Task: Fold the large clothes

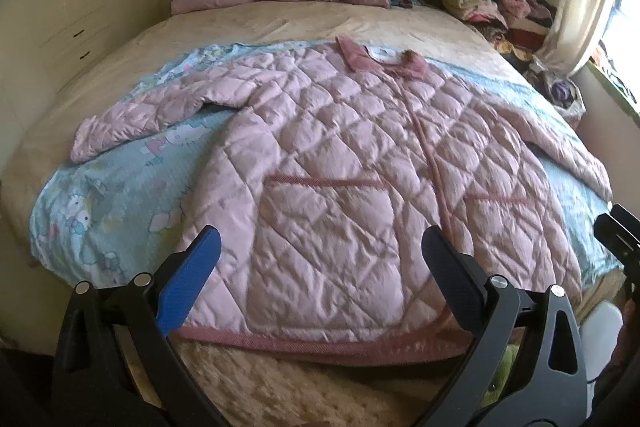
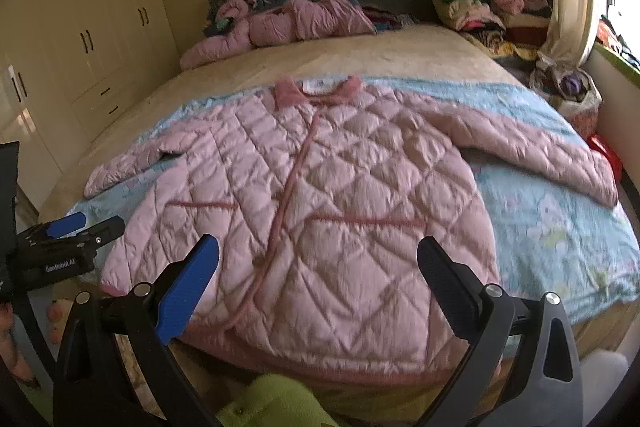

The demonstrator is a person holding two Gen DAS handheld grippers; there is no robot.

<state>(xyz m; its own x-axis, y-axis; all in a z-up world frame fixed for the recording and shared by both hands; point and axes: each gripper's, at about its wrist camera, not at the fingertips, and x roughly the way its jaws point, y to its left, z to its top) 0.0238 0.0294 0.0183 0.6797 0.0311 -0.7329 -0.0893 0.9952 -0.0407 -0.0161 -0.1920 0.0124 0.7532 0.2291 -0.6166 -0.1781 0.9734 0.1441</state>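
Fingers on the left gripper and right gripper are spreading wide, holding nothing. Just past the fingertips the pink jacket is lying flat on the bed. Puffy cloth may be slipping from a thin pinch

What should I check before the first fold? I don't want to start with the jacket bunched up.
1. Jacket lies flat, front up: ok.
2. Both sleeves spread out to the sides, left sleeve, right sleeve: ok.
3. Left tool open and holding nothing: ok.
4. Right tool open and holding nothing: ok.
5. Hem within reach at the near edge of the bed: ok.
6. Front closure fully fastened: cannot tell.
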